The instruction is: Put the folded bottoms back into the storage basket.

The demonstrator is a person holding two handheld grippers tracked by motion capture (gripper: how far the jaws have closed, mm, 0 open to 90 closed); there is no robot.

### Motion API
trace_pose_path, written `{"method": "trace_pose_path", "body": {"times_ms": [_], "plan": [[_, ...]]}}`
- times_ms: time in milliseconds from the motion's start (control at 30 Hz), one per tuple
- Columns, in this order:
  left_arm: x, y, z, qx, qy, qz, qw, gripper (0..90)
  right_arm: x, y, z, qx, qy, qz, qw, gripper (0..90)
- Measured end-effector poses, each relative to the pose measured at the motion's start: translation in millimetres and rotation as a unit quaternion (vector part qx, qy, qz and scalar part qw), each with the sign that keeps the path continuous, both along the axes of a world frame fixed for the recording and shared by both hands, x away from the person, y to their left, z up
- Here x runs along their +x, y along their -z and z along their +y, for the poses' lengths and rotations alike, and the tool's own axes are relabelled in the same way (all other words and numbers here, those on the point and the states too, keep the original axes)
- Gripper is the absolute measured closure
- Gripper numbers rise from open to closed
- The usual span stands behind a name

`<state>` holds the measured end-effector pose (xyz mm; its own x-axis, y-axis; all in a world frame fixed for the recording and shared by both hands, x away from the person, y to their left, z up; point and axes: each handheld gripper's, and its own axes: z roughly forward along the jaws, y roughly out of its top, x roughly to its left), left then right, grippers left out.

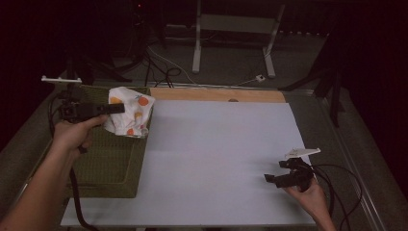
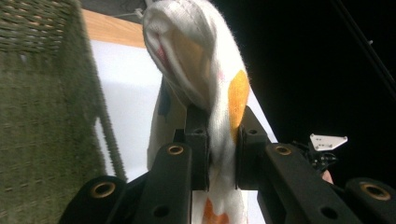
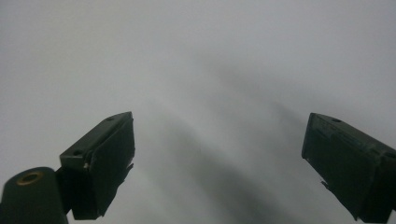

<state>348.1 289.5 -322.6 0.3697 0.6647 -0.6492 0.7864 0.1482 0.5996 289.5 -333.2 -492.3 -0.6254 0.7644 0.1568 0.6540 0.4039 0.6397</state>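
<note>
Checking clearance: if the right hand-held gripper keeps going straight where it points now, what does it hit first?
Probably the white sheet. The right hand-held gripper, jaws open and empty, sits low and aims left across it; its own view shows bare white surface ahead. Nothing else appears in that line, though depth is unclear.

The room is dim, with darkness closing in on both sides. A white sheet point(image 1: 216, 159) covers the surface, leaving a bare wooden strip point(image 1: 216, 94) along its far edge. Beyond it, a grey floor point(image 1: 231, 67) carries loose cables point(image 1: 163, 72) and a pale metal stand point(image 1: 235, 29).
</note>
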Motion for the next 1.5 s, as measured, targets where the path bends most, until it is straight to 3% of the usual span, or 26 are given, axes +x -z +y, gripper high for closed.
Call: {"method": "trace_pose_path", "body": {"times_ms": [367, 667, 733, 1000, 1067, 1267, 1500], "plan": [[-7.0, 5.2, 32.8, 0.007, -0.039, 0.006, 0.9992, 79.8, -0.2, 0.6, 1.5, -0.002, 0.004, 0.002, 1.0000, 9.5], [-9.9, 31.2, 49.0, 0.013, -0.058, 0.026, 0.9979, 79.8, -0.2, 2.0, 2.0, -0.006, -0.003, 0.003, 1.0000, 9.6], [-10.9, 46.3, 53.8, 0.018, -0.066, 0.037, 0.9969, 79.8, -0.3, 2.6, 2.6, -0.007, -0.005, 0.003, 1.0000, 9.5], [-8.4, 76.3, 52.6, 0.024, -0.062, 0.064, 0.9958, 79.7, -0.1, 4.6, 4.8, -0.015, -0.011, 0.002, 0.9998, 9.5], [-5.4, 88.2, 51.1, 0.034, -0.059, 0.076, 0.9948, 79.7, -0.1, 5.7, 5.9, -0.014, -0.011, 0.006, 0.9998, 9.5], [-0.3, 105.1, 47.7, 0.049, -0.053, 0.100, 0.9924, 79.2, -0.3, 6.2, 6.3, -0.014, -0.012, 0.007, 0.9998, 9.6], [3.1, 119.5, 48.6, 0.088, -0.066, 0.120, 0.9866, 79.2, -0.2, 7.4, 11.5, -0.016, -0.020, 0.007, 0.9997, 9.6]]}}
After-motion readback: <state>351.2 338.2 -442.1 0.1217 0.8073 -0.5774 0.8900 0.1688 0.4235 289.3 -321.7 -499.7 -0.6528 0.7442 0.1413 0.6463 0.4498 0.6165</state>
